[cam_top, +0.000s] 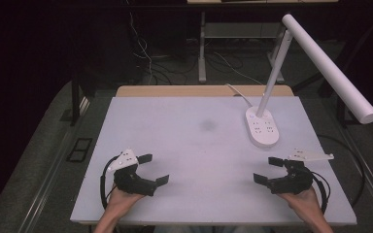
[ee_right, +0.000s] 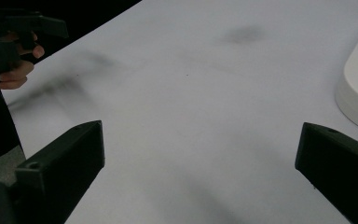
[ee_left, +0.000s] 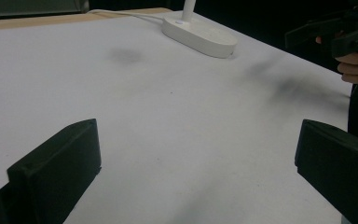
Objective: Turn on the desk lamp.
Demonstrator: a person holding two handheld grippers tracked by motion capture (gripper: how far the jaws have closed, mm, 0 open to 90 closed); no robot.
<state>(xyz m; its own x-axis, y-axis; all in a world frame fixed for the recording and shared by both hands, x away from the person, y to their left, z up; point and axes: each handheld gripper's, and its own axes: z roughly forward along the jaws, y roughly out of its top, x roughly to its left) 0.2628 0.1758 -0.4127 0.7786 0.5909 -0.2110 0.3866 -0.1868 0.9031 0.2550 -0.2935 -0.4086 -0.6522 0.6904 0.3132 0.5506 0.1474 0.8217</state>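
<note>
My left gripper [cam_top: 154,169] rests near the front left of the white table [cam_top: 194,145], jaws wide apart with nothing between them. My right gripper [cam_top: 267,170] sits near the front right, also open and empty, pointing toward the left one. In the left gripper view its own jaws [ee_left: 196,163] frame bare tabletop, and the right gripper [ee_left: 335,32] in a hand shows far off at the upper right. In the right gripper view the jaws [ee_right: 200,168] frame bare table, with the left gripper [ee_right: 18,32] at the upper left.
A white desk lamp stands on its oval base [cam_top: 262,126] at the right of the table, its long head [cam_top: 330,65] slanting up and out past the right edge. A faint dark smudge [cam_top: 208,125] marks the table's middle. Cables lie on the floor beyond.
</note>
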